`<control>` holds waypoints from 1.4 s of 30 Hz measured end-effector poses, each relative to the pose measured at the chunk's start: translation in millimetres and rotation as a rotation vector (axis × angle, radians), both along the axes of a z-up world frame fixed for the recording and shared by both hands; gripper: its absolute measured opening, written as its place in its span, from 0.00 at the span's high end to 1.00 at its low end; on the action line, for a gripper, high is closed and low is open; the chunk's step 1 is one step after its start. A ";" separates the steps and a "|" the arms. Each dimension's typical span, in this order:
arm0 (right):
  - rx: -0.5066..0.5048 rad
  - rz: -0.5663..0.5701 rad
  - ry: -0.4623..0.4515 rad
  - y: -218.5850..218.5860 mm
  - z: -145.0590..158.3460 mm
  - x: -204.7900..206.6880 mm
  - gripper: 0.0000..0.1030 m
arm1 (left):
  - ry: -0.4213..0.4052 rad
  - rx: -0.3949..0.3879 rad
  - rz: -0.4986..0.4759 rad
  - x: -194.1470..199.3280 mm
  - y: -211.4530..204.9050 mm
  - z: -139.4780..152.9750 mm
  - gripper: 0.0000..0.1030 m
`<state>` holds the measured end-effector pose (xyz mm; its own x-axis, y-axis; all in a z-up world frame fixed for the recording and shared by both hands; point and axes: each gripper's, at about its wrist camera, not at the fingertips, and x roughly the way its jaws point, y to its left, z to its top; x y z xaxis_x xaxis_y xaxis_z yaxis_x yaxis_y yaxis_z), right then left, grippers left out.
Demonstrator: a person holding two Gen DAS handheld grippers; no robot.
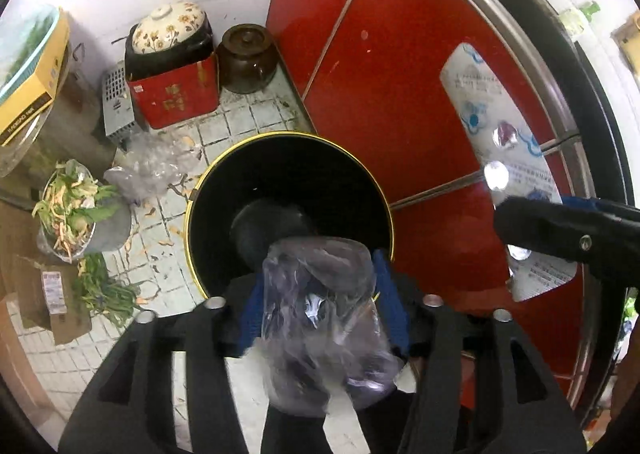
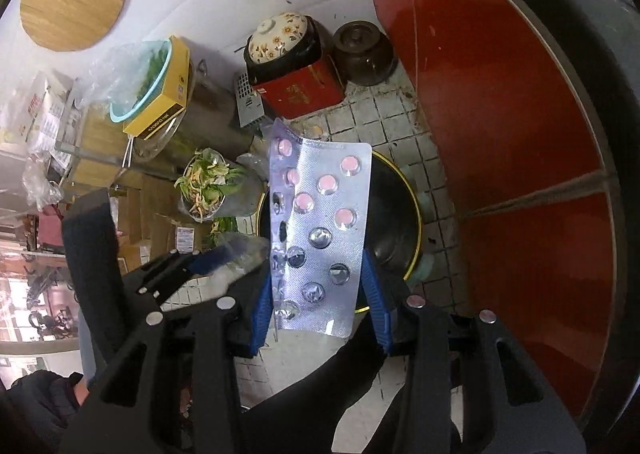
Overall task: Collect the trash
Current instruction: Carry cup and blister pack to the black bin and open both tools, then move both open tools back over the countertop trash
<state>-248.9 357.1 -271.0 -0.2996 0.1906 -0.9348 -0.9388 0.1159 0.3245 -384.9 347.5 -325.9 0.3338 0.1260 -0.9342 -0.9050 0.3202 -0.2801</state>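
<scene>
Fingers on the left gripper point(image 1: 320, 296) are standing apart with a crumpled clear plastic wrapper point(image 1: 324, 318) sitting loose between the blue pads point(image 1: 390, 306); whether either pad is touching it, cannot tell, but nothing is pinching it. Just beyond the fingertips, a black trash bin point(image 1: 224, 214) with a yellow rim is gaping, mouth directly past the wrapper. Left of the fingers, a bowl of vegetable scraps point(image 1: 74, 206) and more clear plastic point(image 1: 148, 170) are lying on the tiled floor point(image 1: 256, 116). Right of them, a red cabinet point(image 1: 400, 94) is filling the view.

Right gripper point(image 2: 320, 308) is clamping a pill blister pack point(image 2: 320, 230) by its lower edges, both blue pads point(image 2: 260, 314) pressing on it. Pack is sticking out forward past the fingertips, part of its pockets holding pink pills, the rest popped. Behind it, the same bin point(image 2: 400, 214) is showing, partly hidden by the pack. Left gripper point(image 2: 208, 262) is poking in at the right fingers' left side.
</scene>
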 end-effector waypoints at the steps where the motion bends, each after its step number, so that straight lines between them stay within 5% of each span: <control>1: -0.001 0.001 0.004 2.2 -2.4 0.8 0.59 | -0.005 0.000 0.004 -0.9 1.1 -1.6 0.33; 3: -0.002 0.004 0.004 7.4 -5.1 -0.9 0.57 | 0.003 0.012 0.018 -2.9 2.6 -3.8 0.19; 5: 0.003 -0.001 0.014 10.5 -5.5 -0.4 0.30 | 0.008 0.012 0.040 -6.5 3.8 -4.6 0.12; 7: 0.014 -0.012 0.022 9.7 -3.0 3.1 0.22 | 0.015 0.001 0.056 -11.3 4.3 -5.3 0.12; 17: 0.040 -0.045 0.036 -10.9 26.6 20.0 0.18 | 0.047 0.053 0.050 -24.7 -11.2 27.2 0.11; 23: 0.102 -0.123 0.030 -47.3 78.2 50.6 0.18 | 0.096 0.113 -0.041 3.8 -17.7 70.5 0.09; 28: 0.229 -0.249 -0.074 -112.2 158.1 108.3 0.13 | 0.103 0.216 -0.217 60.8 -41.4 128.6 0.06; 32: 0.326 -0.422 -0.231 -198.3 218.0 167.4 0.12 | 0.021 0.283 -0.407 133.7 -74.8 183.5 0.06; 42: 0.322 -0.957 -0.439 -436.5 262.0 276.2 0.11 | -0.228 0.343 -0.950 332.0 -223.0 272.0 0.06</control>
